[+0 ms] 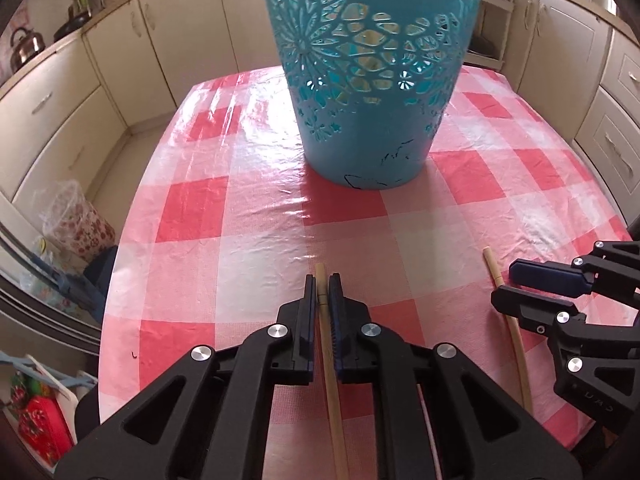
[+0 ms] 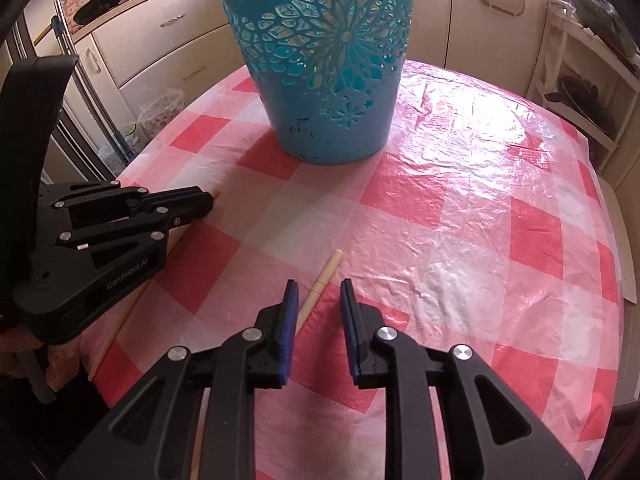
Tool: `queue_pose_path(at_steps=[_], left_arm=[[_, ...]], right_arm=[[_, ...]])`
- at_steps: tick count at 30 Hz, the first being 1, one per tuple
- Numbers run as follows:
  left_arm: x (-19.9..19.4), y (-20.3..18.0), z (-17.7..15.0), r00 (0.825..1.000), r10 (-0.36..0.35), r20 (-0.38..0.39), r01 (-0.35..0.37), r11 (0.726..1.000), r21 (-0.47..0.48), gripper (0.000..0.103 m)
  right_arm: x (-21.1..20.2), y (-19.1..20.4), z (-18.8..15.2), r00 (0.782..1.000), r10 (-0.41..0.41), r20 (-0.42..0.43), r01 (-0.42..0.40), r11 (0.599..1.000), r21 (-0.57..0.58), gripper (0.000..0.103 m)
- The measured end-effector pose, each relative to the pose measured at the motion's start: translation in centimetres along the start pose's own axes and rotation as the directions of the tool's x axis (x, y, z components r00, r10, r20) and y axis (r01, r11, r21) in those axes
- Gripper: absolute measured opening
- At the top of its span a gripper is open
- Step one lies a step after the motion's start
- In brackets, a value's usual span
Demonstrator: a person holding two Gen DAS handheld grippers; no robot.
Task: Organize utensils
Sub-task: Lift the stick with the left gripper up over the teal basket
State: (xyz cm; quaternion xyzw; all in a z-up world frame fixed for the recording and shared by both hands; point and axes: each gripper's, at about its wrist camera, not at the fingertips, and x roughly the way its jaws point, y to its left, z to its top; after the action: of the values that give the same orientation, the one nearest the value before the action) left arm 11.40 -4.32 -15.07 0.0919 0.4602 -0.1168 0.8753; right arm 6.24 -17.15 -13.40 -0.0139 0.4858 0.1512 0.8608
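The left gripper (image 1: 323,280) is closed on one chopstick (image 1: 327,344), which lies along the gripper's own line, its blunt end poking just past the fingertips toward the blue basket (image 1: 370,92) standing straight ahead on the checked desk (image 1: 192,216). To its right, the right gripper (image 2: 319,286) has its jaws apart around the second chopstick (image 2: 320,286), not yet pressing on it. That stick lies flat on the desk, slanted across the gap, close to the left pad (image 2: 291,320) and clear of the right one. The basket is ahead of both, so each stick probably has to be lifted and tipped upright over its rim.
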Motion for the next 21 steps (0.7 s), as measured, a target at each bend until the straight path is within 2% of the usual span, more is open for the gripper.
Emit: queue_pose_path(at_steps=[1,2,9,16,21], left_arm=[[-0.1,0.2,0.0,1.0,-0.007,-0.002,0.007,1.0,-0.005,0.005],[-0.1,0.5,0.0,1.0,-0.017,-0.006,0.017,1.0,-0.017,0.005],[-0.3,1.0,-0.4,1.0,-0.008,0.0,0.008,1.0,-0.029,0.007],[-1.3,1.6,-0.7,1.0,-0.015,0.023,0.017,0.999,-0.052,0.005],[-3.2,2.3,-0.4,0.997,-0.026,0.077,0.031,0.997,-0.072,0.005]], right_arm=[[-0.1,0.3,-0.2,1.0,0.0,0.001,0.0,1.0,-0.002,0.011],[-0.5,0.3,-0.7,1.0,-0.004,0.001,0.004,1.0,-0.012,0.01],[0.0,0.9,-0.4,0.999,-0.03,-0.018,0.03,0.999,-0.019,0.01],[0.1,1.8,-1.8,0.991,-0.094,0.099,0.094,0.996,-0.003,0.01],[0.1,1.6,-2.1,0.989,-0.093,0.111,0.093,0.996,0.004,0.01]])
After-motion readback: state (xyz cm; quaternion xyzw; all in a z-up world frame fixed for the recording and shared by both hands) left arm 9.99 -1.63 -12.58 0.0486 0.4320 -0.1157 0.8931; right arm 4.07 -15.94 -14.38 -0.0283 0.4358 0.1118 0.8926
